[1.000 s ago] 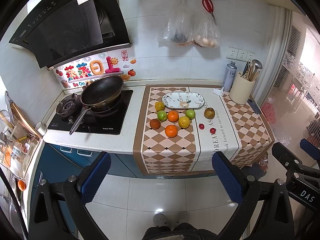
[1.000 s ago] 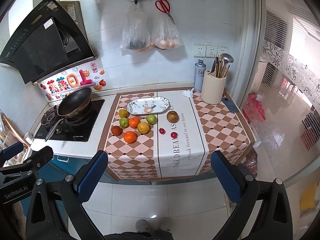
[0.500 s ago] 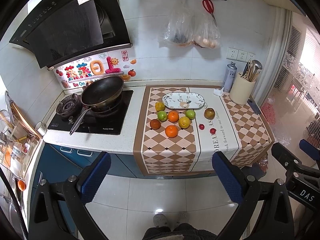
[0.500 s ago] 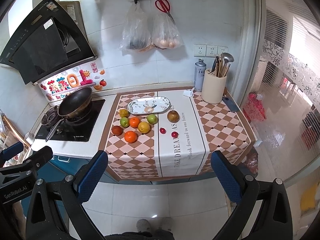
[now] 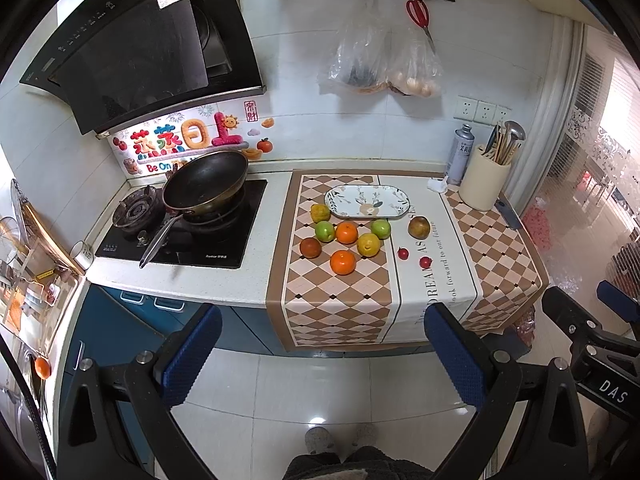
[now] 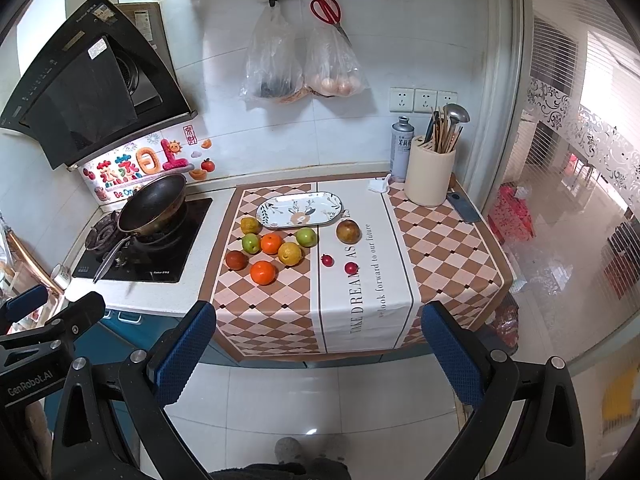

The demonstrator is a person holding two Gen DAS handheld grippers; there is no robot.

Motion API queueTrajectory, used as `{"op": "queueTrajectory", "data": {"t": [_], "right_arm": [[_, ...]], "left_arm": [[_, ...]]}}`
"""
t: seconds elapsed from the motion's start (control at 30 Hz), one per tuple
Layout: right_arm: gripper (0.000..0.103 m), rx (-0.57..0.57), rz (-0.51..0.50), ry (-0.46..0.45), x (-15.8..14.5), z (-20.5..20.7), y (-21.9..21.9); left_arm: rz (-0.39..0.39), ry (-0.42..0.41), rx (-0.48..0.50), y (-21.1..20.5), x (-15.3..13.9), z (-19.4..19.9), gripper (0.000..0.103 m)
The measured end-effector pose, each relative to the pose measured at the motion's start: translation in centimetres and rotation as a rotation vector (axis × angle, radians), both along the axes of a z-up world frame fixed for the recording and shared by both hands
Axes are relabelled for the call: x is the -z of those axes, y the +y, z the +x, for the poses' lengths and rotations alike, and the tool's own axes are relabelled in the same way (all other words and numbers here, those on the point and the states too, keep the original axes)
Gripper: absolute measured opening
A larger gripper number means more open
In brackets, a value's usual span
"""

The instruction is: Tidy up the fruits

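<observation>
Several fruits lie on the checkered cloth point(image 5: 336, 304) on the counter: an orange point(image 5: 343, 262), a second orange point(image 5: 346, 233), a yellow lemon point(image 5: 368, 244), green apples point(image 5: 324, 231) point(image 5: 380, 228), a dark red fruit point(image 5: 310, 247), a brown fruit point(image 5: 419, 227), and two small red fruits point(image 5: 403, 253) point(image 5: 425, 262). An empty patterned oval plate point(image 5: 367, 201) sits behind them. My left gripper point(image 5: 320, 356) is open and empty, well back from the counter above the floor. My right gripper point(image 6: 316, 354) is likewise open and empty. The same fruits show in the right wrist view, with the orange point(image 6: 263, 272) nearest.
A stove with a black pan point(image 5: 204, 182) is left of the cloth. A utensil holder point(image 5: 484, 184) and a spray can point(image 5: 461, 155) stand at the back right. Bags point(image 5: 380, 64) hang on the wall. Blue cabinets point(image 5: 120, 320) sit below the counter.
Both views have shifted very slightly; the counter appears marginally closer. Both grippers stay open and empty.
</observation>
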State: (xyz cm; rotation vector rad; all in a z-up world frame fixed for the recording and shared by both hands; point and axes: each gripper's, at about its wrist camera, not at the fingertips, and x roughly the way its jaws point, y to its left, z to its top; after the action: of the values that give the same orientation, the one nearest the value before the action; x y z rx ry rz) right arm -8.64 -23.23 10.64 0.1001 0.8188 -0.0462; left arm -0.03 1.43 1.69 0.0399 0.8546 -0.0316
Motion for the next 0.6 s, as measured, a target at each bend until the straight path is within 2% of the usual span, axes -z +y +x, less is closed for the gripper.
{"op": "queueTrajectory", "data": {"t": [0.6], "right_arm": [[0.103,0.003,0.009,-0.003,-0.02,0.13,-0.39]], "left_arm": [[0.000,-0.001,-0.003,-0.20,-0.14,-0.20,0.103]]}}
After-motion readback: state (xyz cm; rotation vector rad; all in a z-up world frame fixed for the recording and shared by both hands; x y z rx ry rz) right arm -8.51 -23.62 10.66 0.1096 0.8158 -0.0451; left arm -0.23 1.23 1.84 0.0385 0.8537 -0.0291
